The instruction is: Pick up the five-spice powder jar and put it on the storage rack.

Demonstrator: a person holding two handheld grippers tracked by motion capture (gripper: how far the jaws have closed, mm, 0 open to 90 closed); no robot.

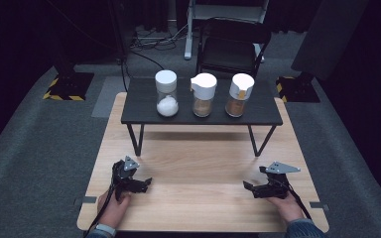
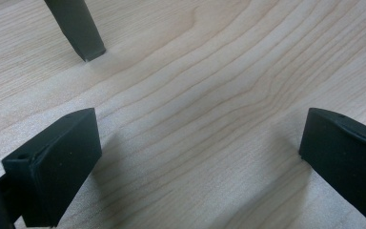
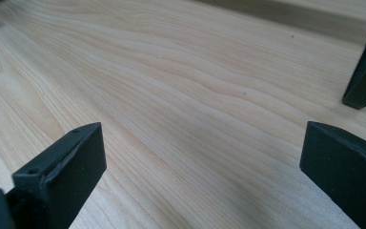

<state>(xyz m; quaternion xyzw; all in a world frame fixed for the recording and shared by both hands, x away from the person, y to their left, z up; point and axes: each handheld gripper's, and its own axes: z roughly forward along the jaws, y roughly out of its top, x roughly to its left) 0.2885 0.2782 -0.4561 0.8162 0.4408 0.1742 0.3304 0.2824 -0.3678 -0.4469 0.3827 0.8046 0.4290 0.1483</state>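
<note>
We rest both tongs, left (image 1: 148, 182) and right (image 1: 247, 186), spread wide and empty on the desk (image 1: 193, 163), jars (image 1: 203, 95) well beyond.

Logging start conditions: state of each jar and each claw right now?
Left jar: upright on the small black table, white lid on, white grains in the bottom part.
Middle jar: upright, white lid on, brown powder in the bottom part.
Right jar: upright, white lid on, brown powder in the bottom part.
Left claw: open, holds nothing, low over the wooden table.
Right claw: open, holds nothing, low over the wooden table.
</note>
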